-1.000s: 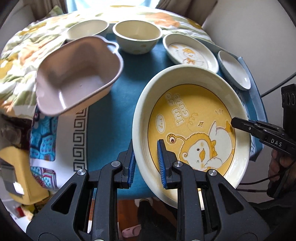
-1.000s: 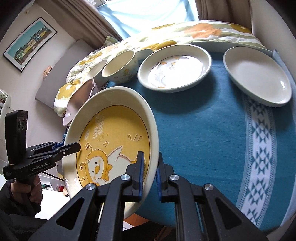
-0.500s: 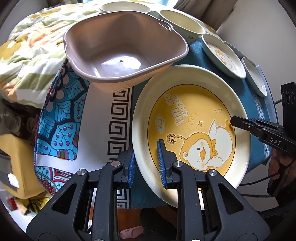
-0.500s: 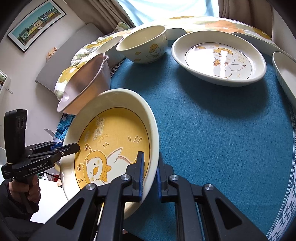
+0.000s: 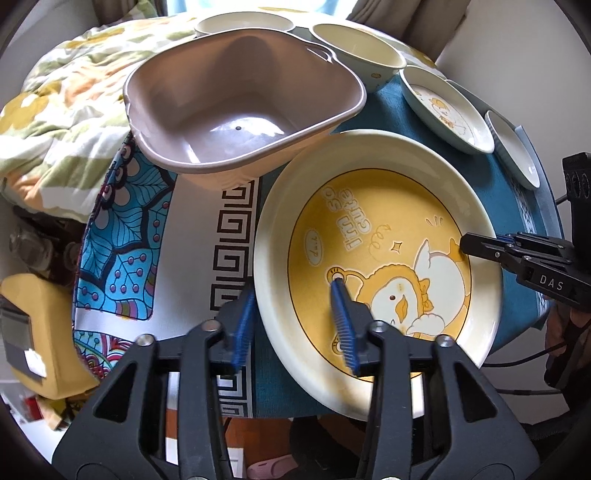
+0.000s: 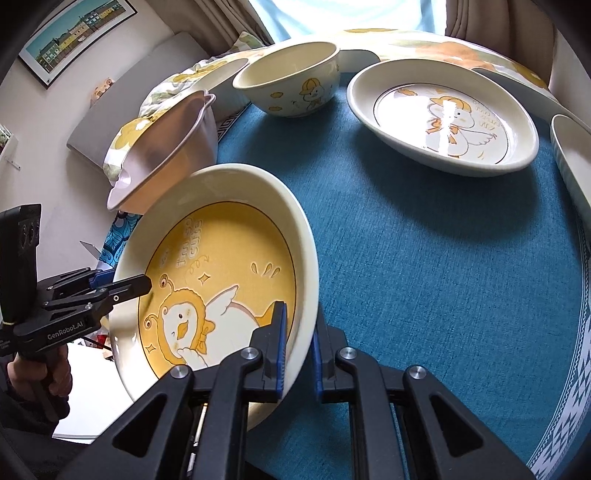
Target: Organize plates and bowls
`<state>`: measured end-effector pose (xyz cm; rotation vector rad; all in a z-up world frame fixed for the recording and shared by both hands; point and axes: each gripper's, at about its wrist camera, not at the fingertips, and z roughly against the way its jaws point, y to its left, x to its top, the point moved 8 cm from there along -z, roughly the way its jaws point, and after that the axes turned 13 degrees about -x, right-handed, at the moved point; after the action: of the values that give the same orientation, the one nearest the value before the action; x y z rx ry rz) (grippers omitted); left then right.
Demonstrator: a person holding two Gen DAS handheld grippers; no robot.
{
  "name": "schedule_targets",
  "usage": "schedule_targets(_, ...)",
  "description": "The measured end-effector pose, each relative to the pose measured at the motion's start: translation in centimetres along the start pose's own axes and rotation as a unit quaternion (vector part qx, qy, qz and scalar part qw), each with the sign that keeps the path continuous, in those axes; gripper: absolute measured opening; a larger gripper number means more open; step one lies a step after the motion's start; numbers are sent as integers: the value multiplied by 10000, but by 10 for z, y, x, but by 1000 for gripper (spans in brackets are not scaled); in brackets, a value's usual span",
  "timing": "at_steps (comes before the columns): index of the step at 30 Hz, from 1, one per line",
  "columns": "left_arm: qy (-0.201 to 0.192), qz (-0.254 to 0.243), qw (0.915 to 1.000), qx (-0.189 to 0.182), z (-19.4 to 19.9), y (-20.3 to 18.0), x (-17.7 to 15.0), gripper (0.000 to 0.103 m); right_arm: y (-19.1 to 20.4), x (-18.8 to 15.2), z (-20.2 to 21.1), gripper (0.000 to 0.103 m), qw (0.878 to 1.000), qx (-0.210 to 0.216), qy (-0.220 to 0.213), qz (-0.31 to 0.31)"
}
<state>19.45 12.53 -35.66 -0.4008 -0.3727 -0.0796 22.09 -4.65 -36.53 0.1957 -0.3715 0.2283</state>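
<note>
My left gripper (image 5: 295, 321) straddles the yellow plate's (image 5: 376, 236) near rim with a loose, wide gap; my right gripper (image 6: 298, 343) pinches its opposite rim, lower center. The pink bowl (image 5: 240, 110) sits upper left.

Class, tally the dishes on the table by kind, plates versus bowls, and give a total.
Plates: 3, the yellow duck plate, white duck plate, plain plate
Bowls: 3, the pink bowl, duck bowl, cream bowl
Total: 6
</note>
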Motion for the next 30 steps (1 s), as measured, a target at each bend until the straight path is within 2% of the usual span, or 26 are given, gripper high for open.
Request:
schedule_targets(1,-51,-46,10000,38,2,-1,1,70,0,0,0,11,10000,7,7,-15)
schedule_targets(2,-123,-96,9998,92,4,-3,2,81,0,0,0,17,10000,16,1,-16)
schedule_targets(3,-174,-142,9997,125,5,-5,3,82,0,-1,1,23,10000,3,-18,-3)
schedule_targets(5,-147,-192,9996,173,5,-7,4,82,0,-1,2,68,9999,-98,-73,37)
schedule_targets(6,-114,-195,9995,209,4,-8,3,82,0,-2,3,73,9999,-88,-107,34)
schedule_targets(11,-117,-153,9995,241,9,-11,1,82,-1,-4,9,73,9999,-22,-109,-31)
schedule_targets(15,-225,-104,9994,236,29,-18,0,82,-1,-4,26,73,9998,-37,-213,-31)
schedule_targets(19,-461,-190,9986,199,65,-38,4,82,-4,-2,61,73,9990,-75,-433,-117)
schedule_targets(23,-789,-498,9956,115,102,-78,14,83,-18,1,108,74,9960,-196,-807,-317)
schedule_targets(24,-868,-583,9945,79,109,-90,17,85,-24,2,120,76,9948,-227,-911,-396)
schedule_targets(26,-1031,-771,9917,73,118,-114,26,103,-39,2,142,102,9914,-316,-1134,-576)
schedule_targets(28,-1170,-994,9881,12,122,-140,36,103,-57,1,161,103,9868,-397,-1387,-740)
schedule_targets(30,-1111,-1158,9870,-37,114,-165,44,103,-80,0,178,103,9826,-555,-1563,-841)
